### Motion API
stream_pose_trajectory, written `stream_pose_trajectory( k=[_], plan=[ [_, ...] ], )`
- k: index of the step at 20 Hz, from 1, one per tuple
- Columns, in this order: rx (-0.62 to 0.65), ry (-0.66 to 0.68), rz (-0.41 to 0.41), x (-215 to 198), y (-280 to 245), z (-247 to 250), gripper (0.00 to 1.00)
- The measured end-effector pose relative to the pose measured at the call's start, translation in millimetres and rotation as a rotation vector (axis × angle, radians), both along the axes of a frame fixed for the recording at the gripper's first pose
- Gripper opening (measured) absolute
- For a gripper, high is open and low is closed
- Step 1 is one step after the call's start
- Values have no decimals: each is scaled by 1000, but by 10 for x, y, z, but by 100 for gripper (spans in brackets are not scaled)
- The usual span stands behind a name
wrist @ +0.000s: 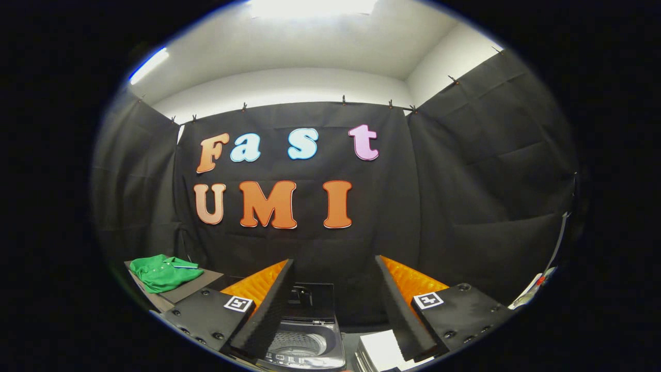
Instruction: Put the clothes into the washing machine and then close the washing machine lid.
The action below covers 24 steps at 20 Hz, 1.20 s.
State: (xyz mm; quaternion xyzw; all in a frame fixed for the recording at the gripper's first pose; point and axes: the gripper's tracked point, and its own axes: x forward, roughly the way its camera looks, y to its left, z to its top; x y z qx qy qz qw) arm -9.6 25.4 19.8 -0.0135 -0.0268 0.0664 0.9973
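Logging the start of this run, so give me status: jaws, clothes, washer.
Gripper jaws open, holding nothing. Green shirt folded on board, off to the left beyond the jaws. Washing machine between the jaws, lid up, drum showing. Nothing in the way.

Claw (334, 305) mounts—black, screw-studded—each bear a square marker.

Bright up top from a glowing ceiling panel (310, 8) and a strip light (148, 65), both washed out by glare. Dim and shadowy lower down. Bent and stretched near the rim. Maybe a little soft at the bottom.
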Motion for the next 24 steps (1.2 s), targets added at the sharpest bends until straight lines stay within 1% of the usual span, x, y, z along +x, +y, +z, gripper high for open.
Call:
stream_pose_trajectory(
  k=[4, 6, 9, 12, 14, 17, 20, 24],
  plan=[
    [-4, 19, 47, 4, 76, -47, 97],
    [-5, 17, 51, 17, 127, -44, 97],
    [13, 22, 4, 39, 317, -60, 97],
    [33, 11, -53, 41, 740, -38, 97],
    [51, 7, -62, 19, 1165, -30, 97],
    [54, 5, 1, -11, 1971, -18, 97],
    [53, 18, 81, -13, 2809, -119, 97],
    [108, 70, 252, 35, 4010, -314, 97]
  ],
)
